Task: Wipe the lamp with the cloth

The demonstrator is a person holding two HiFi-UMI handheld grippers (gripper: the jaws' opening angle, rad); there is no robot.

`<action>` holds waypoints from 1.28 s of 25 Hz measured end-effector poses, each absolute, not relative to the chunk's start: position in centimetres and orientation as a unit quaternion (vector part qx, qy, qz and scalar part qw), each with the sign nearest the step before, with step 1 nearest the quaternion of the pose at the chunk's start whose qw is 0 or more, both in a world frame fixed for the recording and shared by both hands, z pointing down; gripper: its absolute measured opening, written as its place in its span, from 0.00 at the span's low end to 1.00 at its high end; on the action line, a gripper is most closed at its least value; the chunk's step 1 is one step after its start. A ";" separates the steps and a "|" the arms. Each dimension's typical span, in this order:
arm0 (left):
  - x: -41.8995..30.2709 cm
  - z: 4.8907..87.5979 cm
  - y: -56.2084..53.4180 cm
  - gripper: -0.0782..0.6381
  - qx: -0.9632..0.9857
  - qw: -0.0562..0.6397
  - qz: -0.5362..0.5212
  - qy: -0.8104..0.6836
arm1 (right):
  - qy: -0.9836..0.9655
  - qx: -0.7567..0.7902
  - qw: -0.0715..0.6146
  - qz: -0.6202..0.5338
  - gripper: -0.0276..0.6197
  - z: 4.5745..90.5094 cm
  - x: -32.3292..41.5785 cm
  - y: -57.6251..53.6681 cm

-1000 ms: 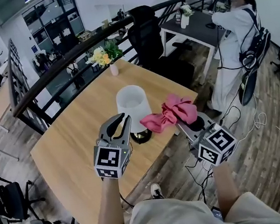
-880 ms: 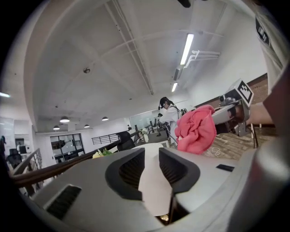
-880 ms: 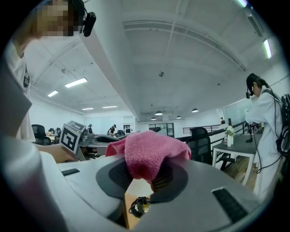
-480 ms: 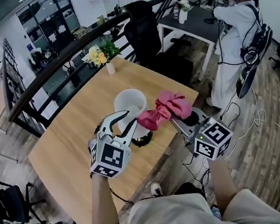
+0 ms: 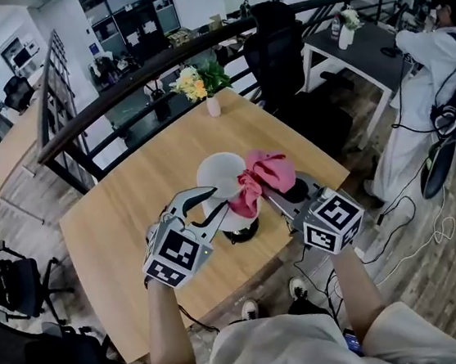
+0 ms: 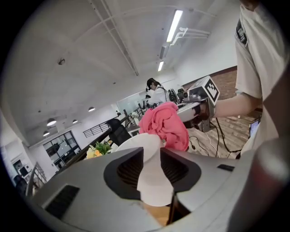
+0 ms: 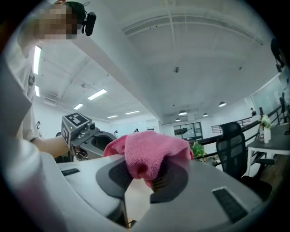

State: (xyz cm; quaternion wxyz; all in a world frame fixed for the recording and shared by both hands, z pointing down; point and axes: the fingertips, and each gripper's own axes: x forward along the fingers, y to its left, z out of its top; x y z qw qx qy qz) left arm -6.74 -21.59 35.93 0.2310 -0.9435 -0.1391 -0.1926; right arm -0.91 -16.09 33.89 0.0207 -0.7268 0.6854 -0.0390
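A white lamp (image 5: 217, 177) with a black base (image 5: 241, 233) stands near the front edge of the wooden table (image 5: 126, 222). My right gripper (image 5: 275, 193) is shut on a pink cloth (image 5: 265, 172), and the cloth lies against the shade's right side and top. My left gripper (image 5: 213, 204) is at the lamp's left side. Its jaws have just been opening and now stand wide, with the lower shade showing between them. In the left gripper view the shade (image 6: 136, 145) fills the gap of the left gripper (image 6: 152, 170), with the cloth (image 6: 165, 124) behind. In the right gripper view the cloth (image 7: 147, 152) bunches between the jaws of the right gripper (image 7: 142, 179).
A small vase of flowers (image 5: 200, 86) stands at the table's far edge, by a dark railing (image 5: 156, 66). Beyond it are a black office chair (image 5: 276, 39), a grey desk (image 5: 360, 49) and a person in white (image 5: 431, 86). Black chairs (image 5: 10, 286) stand on the left.
My right gripper has carried the pink cloth leftward from beside the lamp onto its shade. My left gripper's jaws have spread wider and moved in closer to the lamp.
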 end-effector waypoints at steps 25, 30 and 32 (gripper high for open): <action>-6.0 35.5 -21.7 0.33 -0.952 0.206 -0.221 -0.054 | 0.782 -0.610 -0.026 -0.127 0.18 44.5 -3.4 -16.6; -6.0 35.6 -21.8 0.33 -0.952 0.204 -0.225 -0.042 | 0.788 -0.596 -0.042 -0.151 0.18 47.3 -3.9 -16.6; -6.0 35.6 -21.7 0.33 -0.952 0.204 -0.225 -0.039 | 0.789 -0.591 -0.046 -0.160 0.18 48.3 -4.0 -16.5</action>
